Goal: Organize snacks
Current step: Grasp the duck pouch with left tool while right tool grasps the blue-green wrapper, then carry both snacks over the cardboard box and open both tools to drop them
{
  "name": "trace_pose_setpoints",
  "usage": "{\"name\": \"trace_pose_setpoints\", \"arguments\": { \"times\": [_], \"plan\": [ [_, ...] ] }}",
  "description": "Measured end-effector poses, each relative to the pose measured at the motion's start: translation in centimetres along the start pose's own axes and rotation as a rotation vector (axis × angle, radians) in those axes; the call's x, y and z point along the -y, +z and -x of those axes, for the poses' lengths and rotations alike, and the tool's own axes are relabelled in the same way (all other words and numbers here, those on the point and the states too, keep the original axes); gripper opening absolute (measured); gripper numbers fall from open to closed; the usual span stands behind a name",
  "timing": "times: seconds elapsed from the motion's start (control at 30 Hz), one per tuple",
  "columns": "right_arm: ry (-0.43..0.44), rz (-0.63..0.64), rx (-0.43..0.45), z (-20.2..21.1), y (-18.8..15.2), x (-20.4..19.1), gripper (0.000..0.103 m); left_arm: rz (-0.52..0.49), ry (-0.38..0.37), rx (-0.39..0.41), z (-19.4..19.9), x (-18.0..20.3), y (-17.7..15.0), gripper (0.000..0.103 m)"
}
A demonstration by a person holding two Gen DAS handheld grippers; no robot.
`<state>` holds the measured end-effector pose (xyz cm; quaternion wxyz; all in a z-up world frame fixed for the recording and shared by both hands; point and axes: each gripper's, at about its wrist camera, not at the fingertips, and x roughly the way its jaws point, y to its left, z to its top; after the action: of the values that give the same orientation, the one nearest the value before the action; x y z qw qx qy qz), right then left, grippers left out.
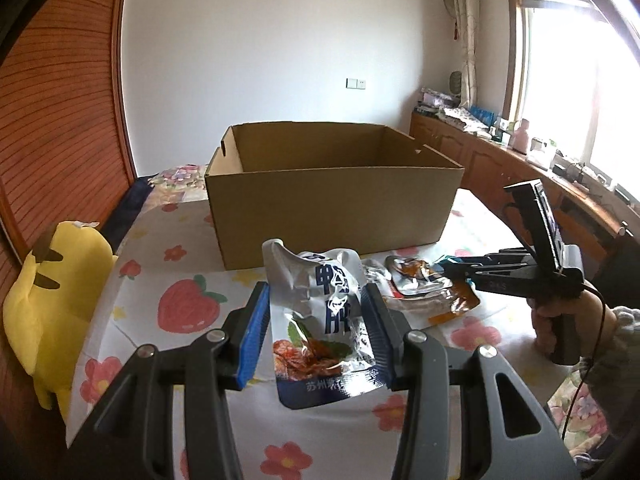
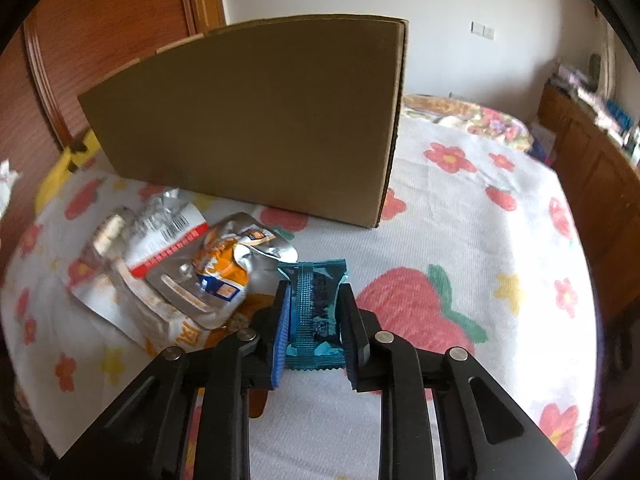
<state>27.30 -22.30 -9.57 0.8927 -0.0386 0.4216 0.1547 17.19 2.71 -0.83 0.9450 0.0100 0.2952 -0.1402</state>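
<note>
An open cardboard box (image 1: 332,196) stands on the flowered bedspread; its side wall also shows in the right wrist view (image 2: 256,120). My left gripper (image 1: 316,304) is shut on a white and blue snack pouch (image 1: 320,320), which is crumpled between the pads in front of the box. My right gripper (image 2: 312,300) is shut on a small teal snack packet (image 2: 314,312) just above the bedspread; it also shows in the left wrist view (image 1: 452,268). Orange and silver pouches (image 2: 216,276) lie to its left, also seen in the left wrist view (image 1: 424,288).
A yellow plush toy (image 1: 52,308) sits at the bed's left edge. A wooden wardrobe (image 1: 60,100) stands on the left. A low wooden cabinet (image 1: 500,160) with clutter runs under the window on the right. A white pouch with a barcode (image 2: 160,236) lies by the box.
</note>
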Motion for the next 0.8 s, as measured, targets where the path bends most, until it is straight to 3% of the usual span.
{"name": "trace_pose_setpoints", "arguments": {
  "times": [0.13, 0.53, 0.8],
  "plan": [
    [0.014, -0.019, 0.015, 1.2, 0.0, 0.7, 0.021, -0.006, -0.002, 0.013, 0.7, 0.5, 0.1, 0.045],
    [0.042, 0.012, 0.164, 10.0, -0.9, 0.0, 0.021, -0.019, 0.000, 0.064, 2.0, 1.6, 0.9, 0.046],
    [0.054, 0.025, 0.201, 12.6, -3.0, -1.5, 0.021, -0.029, -0.006, 0.083, 2.4, 2.6, 1.4, 0.046]
  ]
}}
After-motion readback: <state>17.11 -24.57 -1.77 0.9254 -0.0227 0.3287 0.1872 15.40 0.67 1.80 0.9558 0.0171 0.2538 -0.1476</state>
